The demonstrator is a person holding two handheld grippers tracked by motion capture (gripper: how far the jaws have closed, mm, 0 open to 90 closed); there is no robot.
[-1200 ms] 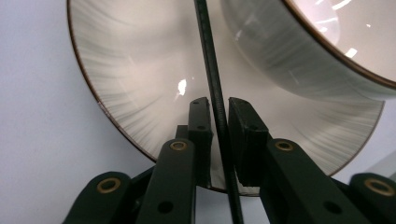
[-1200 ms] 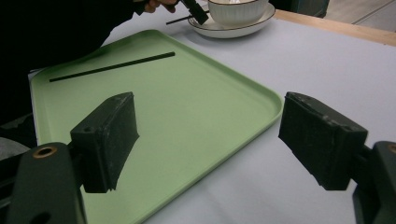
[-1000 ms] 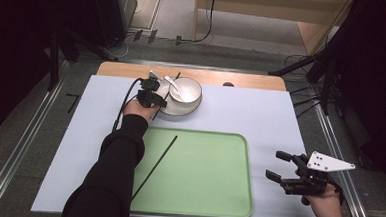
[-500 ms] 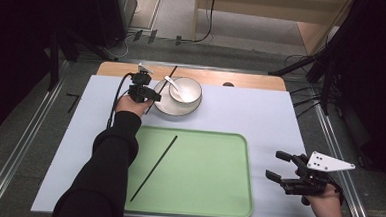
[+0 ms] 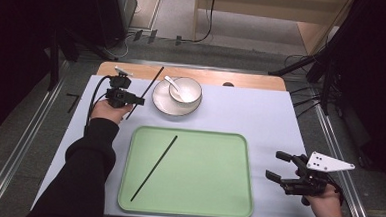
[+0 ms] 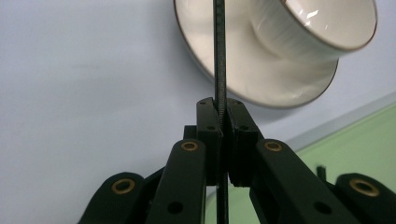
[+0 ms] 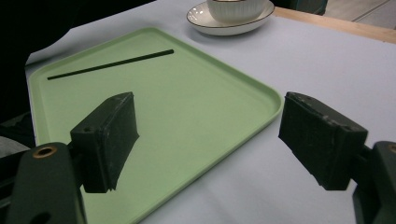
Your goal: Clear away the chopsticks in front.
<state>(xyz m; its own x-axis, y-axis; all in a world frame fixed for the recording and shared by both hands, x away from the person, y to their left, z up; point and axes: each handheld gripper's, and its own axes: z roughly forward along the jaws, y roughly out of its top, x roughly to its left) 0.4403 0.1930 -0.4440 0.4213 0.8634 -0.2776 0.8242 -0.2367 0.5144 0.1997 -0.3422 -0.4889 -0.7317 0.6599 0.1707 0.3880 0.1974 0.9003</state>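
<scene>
Chopstick point(image 5: 143, 92) handling is the concern: a thin, stiff, smooth black stick, light enough to swing or slip in a pinch. The left tool point(image 5: 126, 98) is clamped on it just left of the saucer point(image 5: 162, 103), and in the left gripper view the pads meet around the shaft point(image 6: 219, 56), which runs on past the bowl point(image 6: 322, 28). The grip looks near mid-length, probably a good balance point; a hold nearer a tip would likely let it pivot. Its twin point(image 5: 154, 167) lies diagonally on the green tray point(image 5: 200, 209), in front of the saucer. The right tool point(image 5: 284, 168) rests on the surface right of the tray, jaws apart and holding nothing.
</scene>
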